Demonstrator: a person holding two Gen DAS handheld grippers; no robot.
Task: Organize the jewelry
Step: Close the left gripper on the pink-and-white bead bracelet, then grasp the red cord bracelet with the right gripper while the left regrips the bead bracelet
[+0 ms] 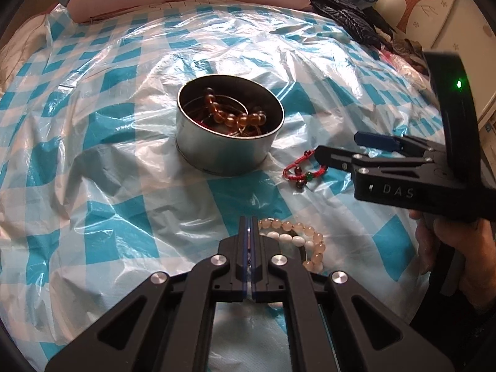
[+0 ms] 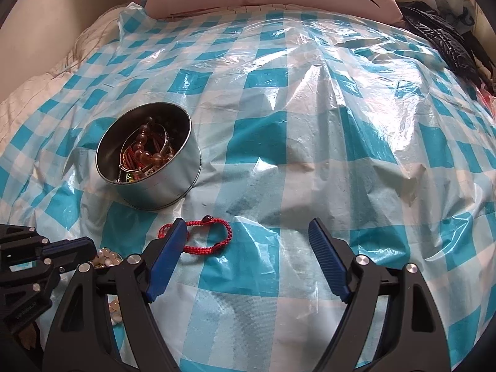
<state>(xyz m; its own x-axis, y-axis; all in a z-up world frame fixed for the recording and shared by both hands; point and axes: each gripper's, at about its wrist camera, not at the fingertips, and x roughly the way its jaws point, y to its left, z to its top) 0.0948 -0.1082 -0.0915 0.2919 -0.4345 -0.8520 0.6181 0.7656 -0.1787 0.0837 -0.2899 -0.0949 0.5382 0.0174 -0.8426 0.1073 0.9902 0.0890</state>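
While the round tin [image 1: 229, 152] is sitting on the bed's slick plastic sheet [image 1: 124, 186], the pale bead bracelet [image 1: 297, 235], light and limp, is apparently being pinched by the closed left tool [image 1: 250, 232]; the soft red cord bracelet [image 2: 201, 235] is lying under the wide-open, empty right tool [image 2: 245, 238].

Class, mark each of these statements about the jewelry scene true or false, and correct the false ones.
1. The round silver metal tin already holds jewelry. True.
2. The red braided cord bracelet lies inside the tin. False: it lies on the blue-and-white checked plastic sheet, beside the tin.
3. The left gripper has its fingers shut. True.
4. The right gripper is shut on the red bracelet. False: its fingers stand wide open over it.
5. The pale pink and white bead bracelets lie on the sheet by the left gripper. True.
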